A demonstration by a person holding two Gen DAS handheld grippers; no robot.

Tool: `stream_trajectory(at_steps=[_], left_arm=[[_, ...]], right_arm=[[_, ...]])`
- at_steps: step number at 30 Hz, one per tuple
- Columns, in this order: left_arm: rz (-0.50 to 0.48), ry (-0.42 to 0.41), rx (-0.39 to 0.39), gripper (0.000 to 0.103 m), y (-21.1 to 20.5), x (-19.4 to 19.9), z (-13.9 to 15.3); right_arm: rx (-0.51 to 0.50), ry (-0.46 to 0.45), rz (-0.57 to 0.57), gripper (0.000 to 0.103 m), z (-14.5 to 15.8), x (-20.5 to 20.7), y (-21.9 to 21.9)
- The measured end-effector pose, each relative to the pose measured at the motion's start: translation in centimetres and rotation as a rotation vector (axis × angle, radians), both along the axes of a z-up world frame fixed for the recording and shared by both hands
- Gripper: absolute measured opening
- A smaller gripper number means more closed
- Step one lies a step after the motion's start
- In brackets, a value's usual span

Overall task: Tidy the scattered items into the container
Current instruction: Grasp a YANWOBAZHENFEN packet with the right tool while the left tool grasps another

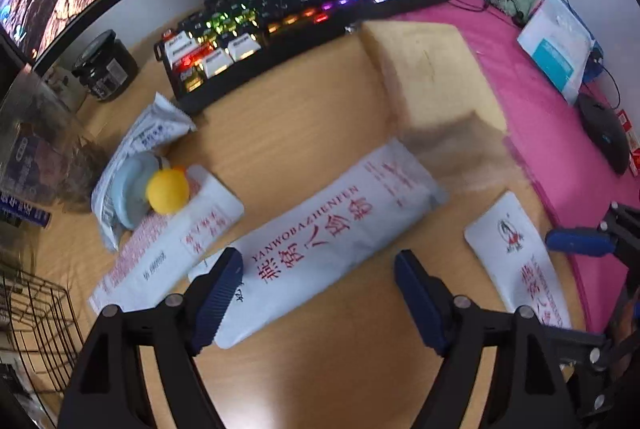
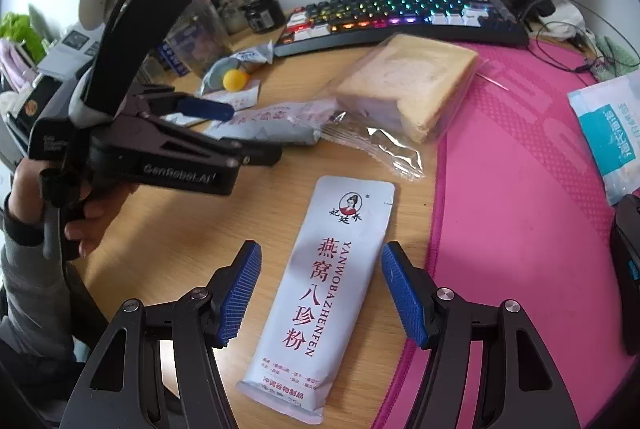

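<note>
left wrist view: left gripper (image 1: 318,293) tilted steeply down over the counter (image 1: 312,117), jaws apart, straddling the lower end of the long white sachet (image 1: 320,241) that lies slanted between them. pads not pressing on it. second sachet (image 1: 168,245) just beside it to the left, its far end under a yellow ball (image 1: 168,191) and a pale blue disc (image 1: 134,189); third sachet (image 1: 520,261) well apart at the right by the pink mat (image 1: 540,101). wire basket (image 1: 36,317) at the lower left edge, likely the container. best done by lowering until both pads flank the sachet's long edges, then closing across its narrow width; worth turning the wrist square to the packet first, since it sits askew and a flat pouch can slide out of a corner pinch.

right wrist view: right gripper (image 2: 320,293) over the third sachet (image 2: 332,289), lying flat and lengthwise between the jaws, touching the mat's edge. jaws apart, nothing clamped. worth dropping low enough for the pads to catch the thin edges against the counter, closing gently so the pouch bows upward. bagged bread (image 2: 412,85) and its loose wrap sit beyond, clear of the grasp. left gripper (image 2: 208,109) close on the left, so lifts should be staggered on the way to the basket.
</note>
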State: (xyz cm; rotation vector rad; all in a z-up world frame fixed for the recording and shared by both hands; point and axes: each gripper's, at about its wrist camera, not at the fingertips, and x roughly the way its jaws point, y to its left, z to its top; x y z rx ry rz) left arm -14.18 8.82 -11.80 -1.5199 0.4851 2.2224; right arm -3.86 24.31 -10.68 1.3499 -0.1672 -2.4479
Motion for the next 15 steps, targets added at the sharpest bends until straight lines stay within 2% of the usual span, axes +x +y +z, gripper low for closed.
stream_trajectory(at_steps=[4,11,15], left_arm=[[0.020,-0.025,0.003,0.081,-0.6,2.2,0.1],[-0.004,-0.116,0.081,0.081,-1.5,6.2,0.7],[0.072,-0.078,0.127,0.081,-2.9,5.6,1.9]], right_arm=[[0.000,0.008,-0.003,0.064,0.1,0.2,0.2],[-0.001,0.027,-0.017,0.064,0.7,0.9,0.6],[0.006,0.032,-0.015,0.064,0.8,1.1,0.5]])
